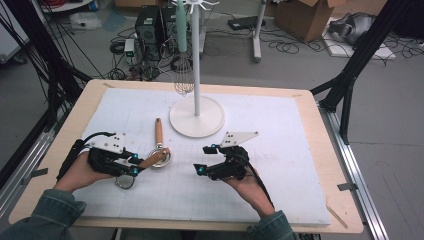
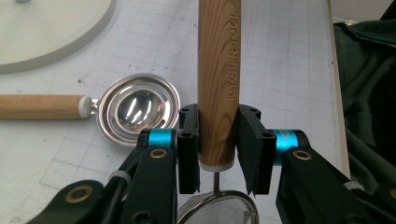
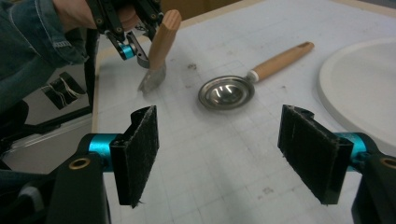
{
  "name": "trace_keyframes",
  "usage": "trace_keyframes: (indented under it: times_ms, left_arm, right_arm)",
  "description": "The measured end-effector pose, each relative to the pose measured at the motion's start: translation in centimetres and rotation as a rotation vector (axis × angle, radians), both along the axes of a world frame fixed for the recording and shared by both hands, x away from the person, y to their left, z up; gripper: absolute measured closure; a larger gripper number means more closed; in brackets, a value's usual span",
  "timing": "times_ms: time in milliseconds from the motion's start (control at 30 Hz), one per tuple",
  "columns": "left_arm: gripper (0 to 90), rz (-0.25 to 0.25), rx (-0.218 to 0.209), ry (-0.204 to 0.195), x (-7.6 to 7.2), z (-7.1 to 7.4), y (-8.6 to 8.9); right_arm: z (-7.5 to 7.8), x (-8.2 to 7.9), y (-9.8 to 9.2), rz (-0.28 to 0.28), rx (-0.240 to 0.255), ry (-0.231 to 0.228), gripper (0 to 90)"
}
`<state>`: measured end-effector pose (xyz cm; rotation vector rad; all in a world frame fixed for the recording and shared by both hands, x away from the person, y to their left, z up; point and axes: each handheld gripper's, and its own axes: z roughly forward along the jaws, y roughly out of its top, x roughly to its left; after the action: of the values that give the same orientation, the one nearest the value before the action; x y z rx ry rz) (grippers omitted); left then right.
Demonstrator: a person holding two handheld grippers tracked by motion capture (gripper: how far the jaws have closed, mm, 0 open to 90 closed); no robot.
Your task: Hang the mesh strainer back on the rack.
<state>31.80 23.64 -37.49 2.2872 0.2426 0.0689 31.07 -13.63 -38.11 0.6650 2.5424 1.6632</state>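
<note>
The left gripper (image 2: 218,147) has its jaws clamped on the wood handle of a small mesh strainer (image 2: 219,84), lifted just off the desk (image 1: 280,150) & beside the shiny metal scoop w/ wood handle (image 2: 137,109), maybe to hang it on the white stand w/ hooks (image 1: 196,116), while the right gripper (image 3: 231,154) waits nearby, jaws apart, holding nothing.

A white stand (image 1: 196,117) holds a hanging whisk (image 1: 183,80); computer tower (image 1: 150,25) behind.

A fixed camera looks forward and down from above the person's side onto the whole white mat (image 1: 280,165). Two close cameras look along each gripper's jaws, low over the mat; all three views share the metal scoop (image 1: 161,157) (image 2: 135,109) (image 3: 227,92).
</note>
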Motion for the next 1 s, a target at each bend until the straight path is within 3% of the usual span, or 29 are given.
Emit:
trace_keyframes:
  times_ms: [600, 1000]
  left_arm:
    - [70.3, -0.009, -0.063, -0.008, -0.2, 0.7, -1.6]
    - [70.3, 0.004, -0.089, -0.008, 0.0, 1.0, -3.2]
  right_arm:
    - [2.2, -0.1, 4.7, 0.087, 0.007, -0.008, 36.0]
    - [2.7, 0.3, 7.1, 0.104, 0.026, 0.005, 50.6]
